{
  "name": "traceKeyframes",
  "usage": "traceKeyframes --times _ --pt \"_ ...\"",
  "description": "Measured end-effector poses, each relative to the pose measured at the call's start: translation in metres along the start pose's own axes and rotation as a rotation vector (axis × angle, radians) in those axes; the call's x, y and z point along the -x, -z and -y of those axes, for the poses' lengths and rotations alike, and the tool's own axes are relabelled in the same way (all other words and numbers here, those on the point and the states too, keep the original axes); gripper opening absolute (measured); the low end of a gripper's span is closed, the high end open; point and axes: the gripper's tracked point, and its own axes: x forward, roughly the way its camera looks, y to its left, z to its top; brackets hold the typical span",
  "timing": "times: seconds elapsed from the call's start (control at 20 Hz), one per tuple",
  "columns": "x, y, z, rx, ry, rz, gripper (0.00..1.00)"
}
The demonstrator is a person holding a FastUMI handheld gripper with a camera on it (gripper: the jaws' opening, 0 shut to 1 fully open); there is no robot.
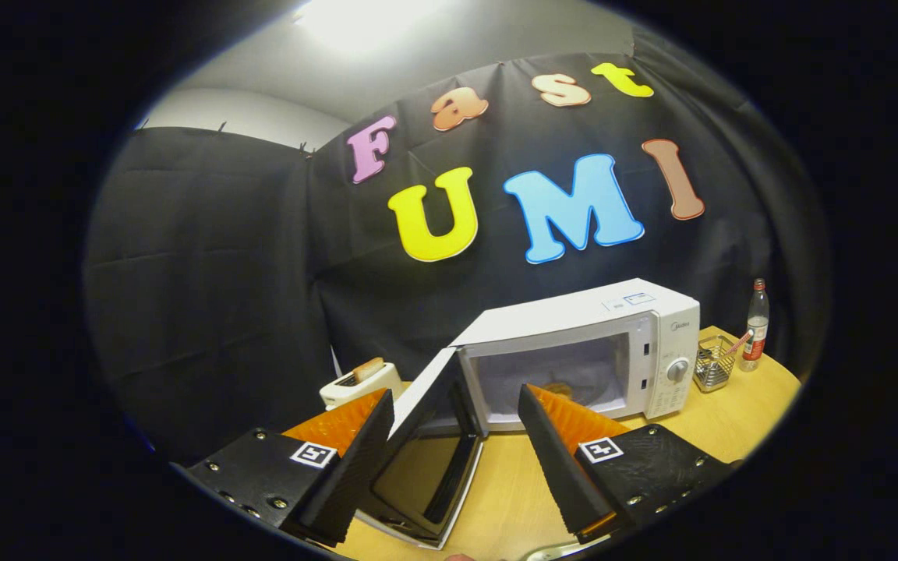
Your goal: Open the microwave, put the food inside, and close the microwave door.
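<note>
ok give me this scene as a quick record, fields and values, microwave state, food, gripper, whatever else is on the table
microwave: white, on the wooden table
microwave door: swung open, its free edge between the fingers
food: something brownish inside the cavity, hard to identify
gripper: open, fingers either side of the door, not pressing on it
toaster: beside the microwave, on the door's side, a slice sticking up
wire basket: beside the control panel
bottle: upright beyond the basket

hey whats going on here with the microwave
A person's handheld gripper faces a white microwave on a wooden table. Its door hangs wide open between the spread fingers, which grip nothing. Something that looks like food sits inside, so closing the door seems to be what's left.
</note>
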Motion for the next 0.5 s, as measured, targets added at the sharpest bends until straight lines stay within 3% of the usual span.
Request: traceKeyframes --times 0.5 --pt "0.032 0.021 -0.128 0.058 -0.229 -0.055 0.97"
